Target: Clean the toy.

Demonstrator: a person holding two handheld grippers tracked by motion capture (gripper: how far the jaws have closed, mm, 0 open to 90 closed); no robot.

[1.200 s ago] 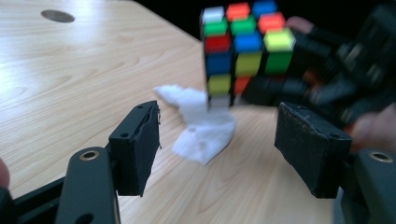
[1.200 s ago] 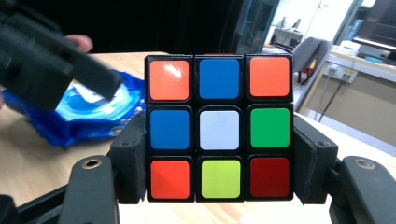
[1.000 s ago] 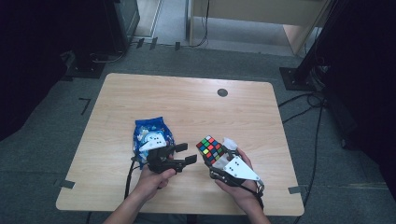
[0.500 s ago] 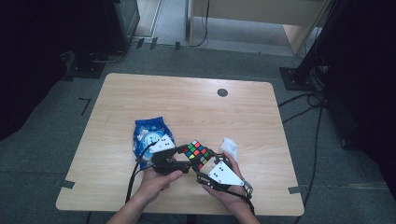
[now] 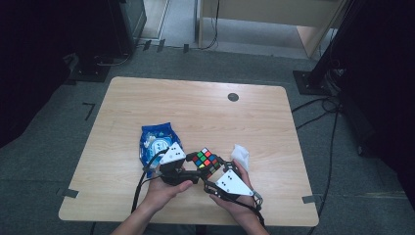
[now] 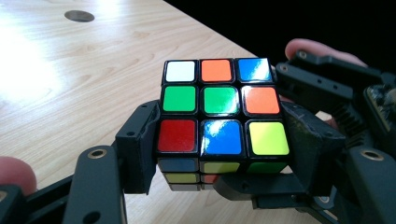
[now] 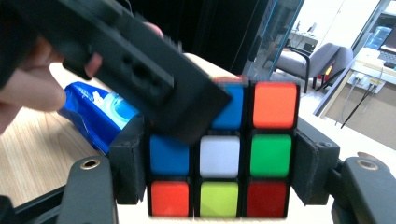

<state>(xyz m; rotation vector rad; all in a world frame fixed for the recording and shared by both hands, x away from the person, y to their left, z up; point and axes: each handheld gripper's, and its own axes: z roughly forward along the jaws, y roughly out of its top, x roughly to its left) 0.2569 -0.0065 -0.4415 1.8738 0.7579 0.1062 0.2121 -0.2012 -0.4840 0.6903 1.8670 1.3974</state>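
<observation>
- Broadly, wooden table (image 5: 147, 98): pale top with a small dark round grommet (image 5: 233, 97) near its far edge; work goes on at the near edge, between the person's two hands.
- Blue packet (image 5: 154, 142): lies flat on the table just left of the hands, soft-looking crinkled film.
- White crumpled wad (image 5: 240, 155): on the table just right of the hands; tissue or wrapper, cannot tell.
- Puzzle cube (image 5: 205, 162): held above the table between both tools, tilted, mixed colours on every face that shows.
- Right gripper (image 7: 219, 163): jaws pinch the cube's opposite sides, pads flat against the lower two layers.
- Left gripper (image 6: 215, 144): jaws have just been closing, cube between them; pads now sit against the lower layers from either side, so it grips too.
- Handling, as judged: cube is light, rigid, hard plastic; glossy stickers look slippery, so pads belong on flat opposite faces, never corners.
- Layers turn against each other; each tool should clamp a separate layer squarely, or the cube may twist askew or pop loose.
</observation>
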